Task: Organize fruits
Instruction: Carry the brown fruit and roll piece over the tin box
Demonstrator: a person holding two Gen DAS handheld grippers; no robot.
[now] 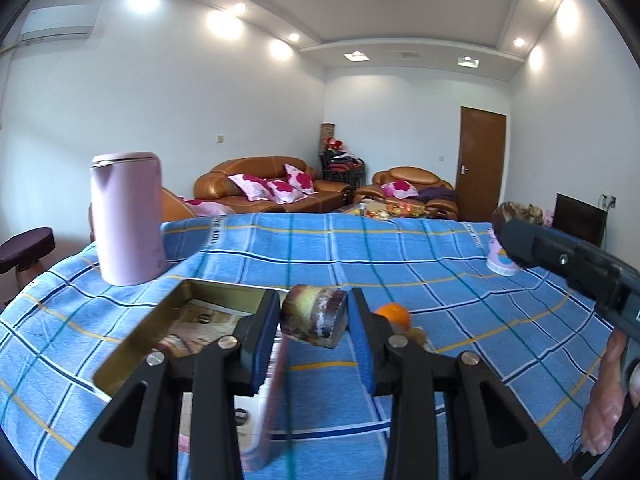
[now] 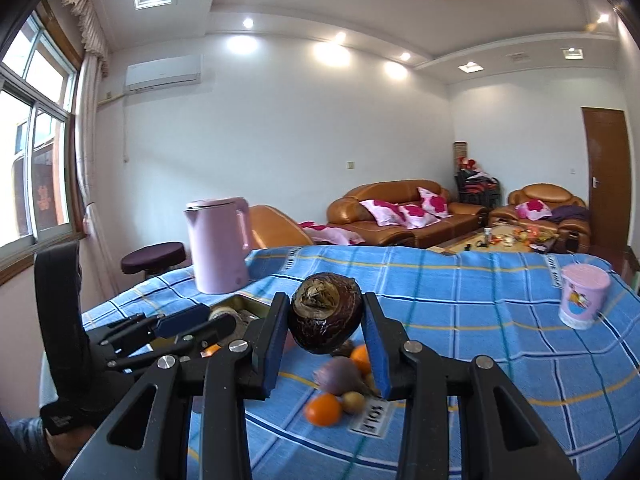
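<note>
Right gripper [image 2: 325, 320] clamped dark brown round fruit [image 2: 326, 316] above blue checked tablecloth [image 2: 480, 320]. Oranges [image 2: 323, 409] lay below. Pink kettle [image 2: 218, 244] stood far left, pink cup [image 2: 582, 300] far right.

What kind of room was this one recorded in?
Most likely a home living room. Brown leather sofas with pink cushions stand behind the table, which wears a blue checked cloth, a wall air conditioner hangs by the window, and a pink kettle stands on the table.

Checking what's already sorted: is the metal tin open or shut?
Open. The tin has no lid on it, and the left wrist view looks straight down past its gold walls to the printed floor inside.
</note>
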